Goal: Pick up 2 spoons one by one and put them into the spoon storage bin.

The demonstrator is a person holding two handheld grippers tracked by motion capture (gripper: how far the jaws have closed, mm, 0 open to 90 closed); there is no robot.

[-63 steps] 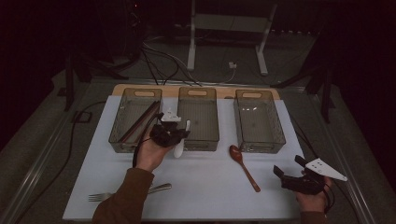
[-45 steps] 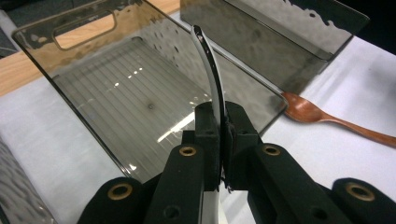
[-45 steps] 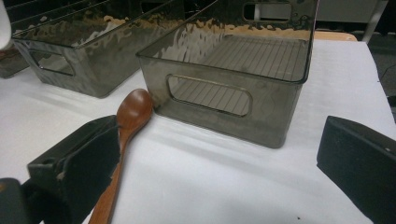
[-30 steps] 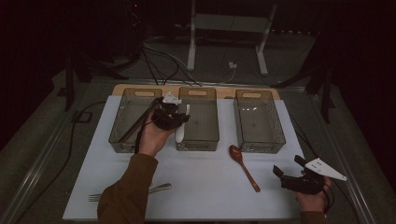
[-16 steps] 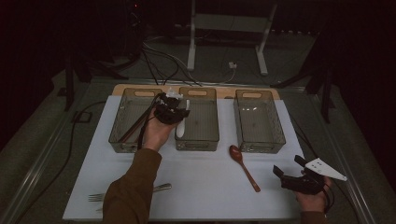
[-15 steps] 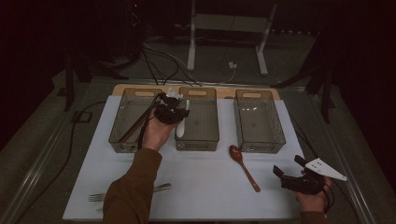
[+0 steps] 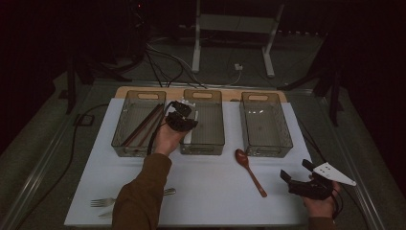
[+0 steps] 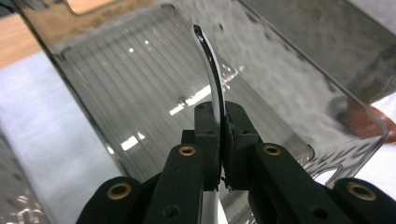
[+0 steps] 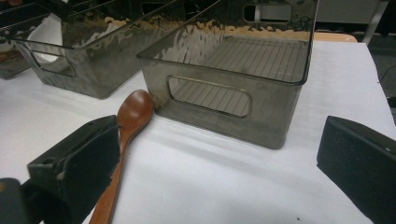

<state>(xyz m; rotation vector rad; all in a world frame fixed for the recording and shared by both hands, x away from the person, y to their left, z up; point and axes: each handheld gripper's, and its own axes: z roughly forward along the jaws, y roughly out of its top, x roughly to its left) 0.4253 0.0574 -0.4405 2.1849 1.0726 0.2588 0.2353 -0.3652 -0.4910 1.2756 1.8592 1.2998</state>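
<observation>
Left gripper (image 8: 223,123) pinches white spoon (image 8: 211,74) by handle, bowl tip up, inside middle bin (image 7: 203,143) at its left wall. I lower until spoon lies flat on ribbed floor, then release. Right gripper (image 9: 219,177) spread, idle near mat's right front corner, beside wooden spoon (image 9: 126,135).

Three bins (image 7: 265,125) wall the mat's far side; wooden spoon (image 7: 250,171) crosses the near stretch.

The white table (image 7: 215,191) bears three smoky bins (image 7: 265,124), a wooden spoon (image 7: 251,172) and a fork (image 7: 106,202).
</observation>
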